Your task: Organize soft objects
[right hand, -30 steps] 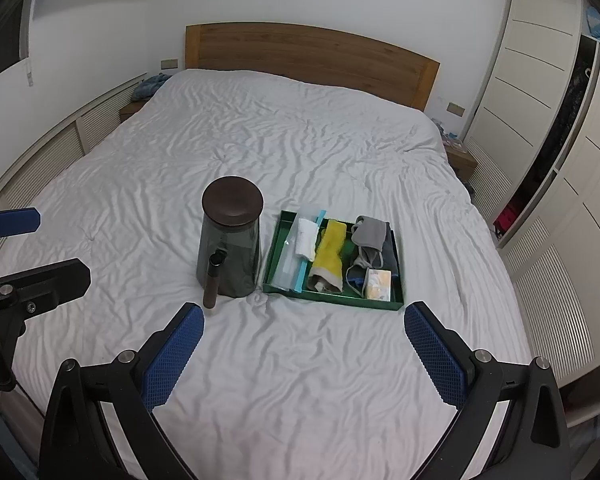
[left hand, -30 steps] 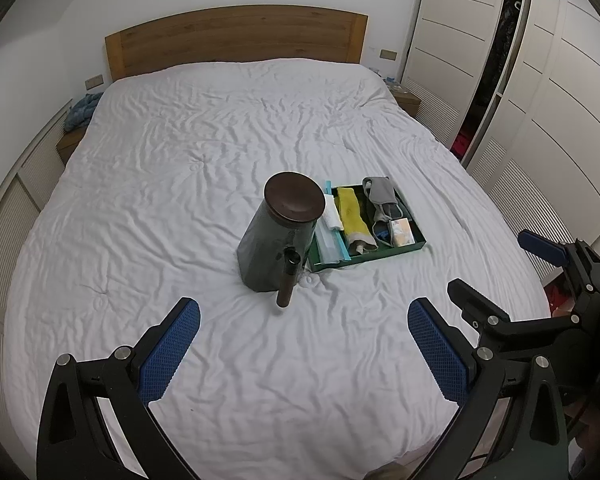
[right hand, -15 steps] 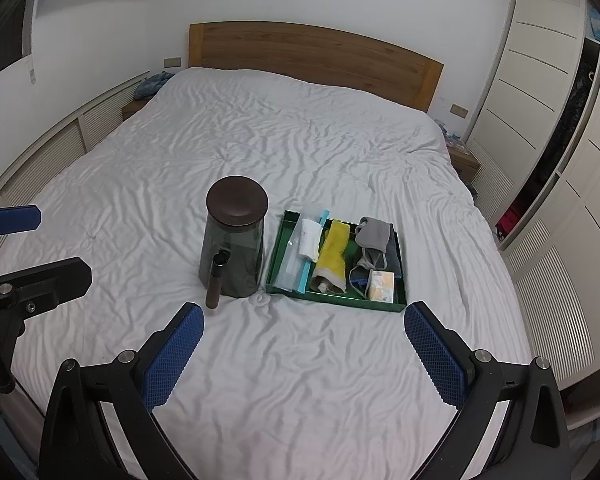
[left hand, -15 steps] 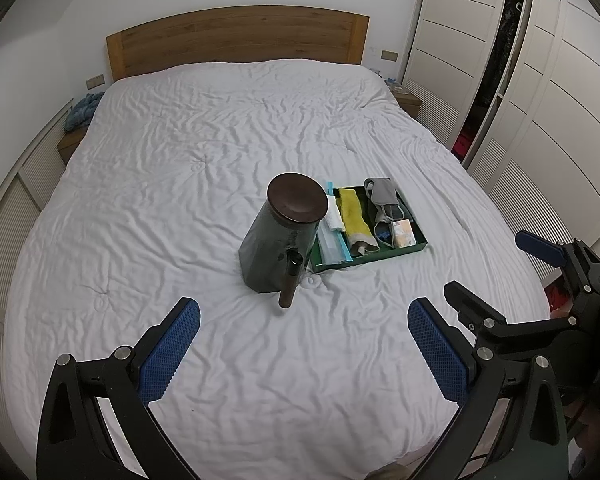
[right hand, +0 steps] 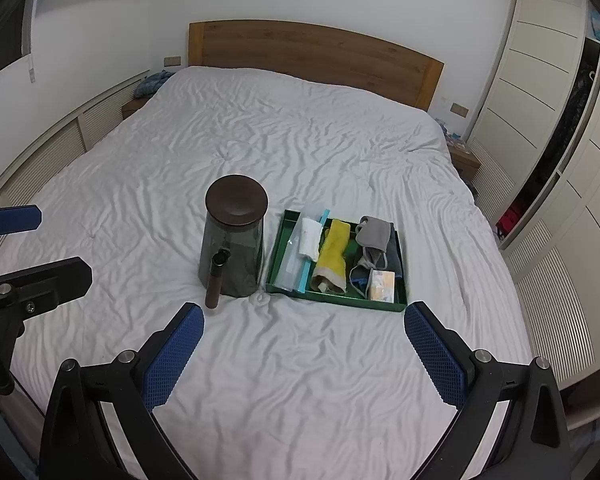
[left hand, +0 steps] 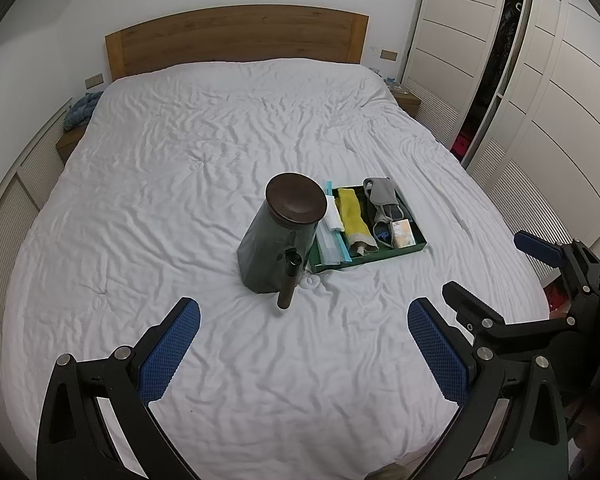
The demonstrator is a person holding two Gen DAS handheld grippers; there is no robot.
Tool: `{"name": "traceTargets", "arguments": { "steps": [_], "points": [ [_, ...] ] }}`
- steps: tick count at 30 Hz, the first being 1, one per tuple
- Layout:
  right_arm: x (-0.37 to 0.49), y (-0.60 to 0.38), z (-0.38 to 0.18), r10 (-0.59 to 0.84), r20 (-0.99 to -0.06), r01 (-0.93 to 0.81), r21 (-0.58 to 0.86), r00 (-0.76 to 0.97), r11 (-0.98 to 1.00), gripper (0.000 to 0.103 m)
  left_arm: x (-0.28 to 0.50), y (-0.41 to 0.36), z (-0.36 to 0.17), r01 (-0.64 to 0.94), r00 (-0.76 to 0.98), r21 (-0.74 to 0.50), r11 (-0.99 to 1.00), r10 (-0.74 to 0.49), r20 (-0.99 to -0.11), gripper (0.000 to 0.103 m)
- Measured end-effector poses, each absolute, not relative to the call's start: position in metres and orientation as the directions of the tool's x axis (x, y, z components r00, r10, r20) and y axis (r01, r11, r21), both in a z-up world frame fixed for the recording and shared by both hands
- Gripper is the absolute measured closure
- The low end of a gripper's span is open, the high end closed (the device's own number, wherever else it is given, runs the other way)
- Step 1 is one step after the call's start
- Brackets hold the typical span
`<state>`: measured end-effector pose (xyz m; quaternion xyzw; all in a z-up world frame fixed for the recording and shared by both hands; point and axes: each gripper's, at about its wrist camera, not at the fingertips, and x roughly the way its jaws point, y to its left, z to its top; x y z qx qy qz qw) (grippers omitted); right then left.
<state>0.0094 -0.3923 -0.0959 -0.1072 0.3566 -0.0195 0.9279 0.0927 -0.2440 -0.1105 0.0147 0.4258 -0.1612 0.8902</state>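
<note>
Green and shallow, the tray (right hand: 278, 258) sits mid-frame on the white bed (right hand: 300, 380), holding a zip bag (right hand: 293, 261), white cloth (right hand: 310, 239), yellow cloth (right hand: 332, 252), grey mask (right hand: 374, 236) and small packet (right hand: 381, 286), just right of a lidded dark jar (right hand: 234, 240). Over the last second the view only creeps slightly closer. Both the left gripper (left hand: 304, 344) and right gripper (right hand: 304, 344) hang spread wide and empty near the lower edge, so the sorting could equally be pending or complete.
</note>
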Motion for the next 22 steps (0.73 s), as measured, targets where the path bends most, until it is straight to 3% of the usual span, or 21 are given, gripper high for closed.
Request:
{"name": "traceTargets", "arguments": {
  "steps": [22],
  "points": [
    [0.0095, -0.3932, -0.0960, -0.112, -0.656, -0.040, -0.213, 0.746, 0.976, 0.001, 0.0950, -0.2460, -0.1132, 0.310, 0.577, -0.117, 0.944, -0.284, -0.766, 0.001]
  ]
}}
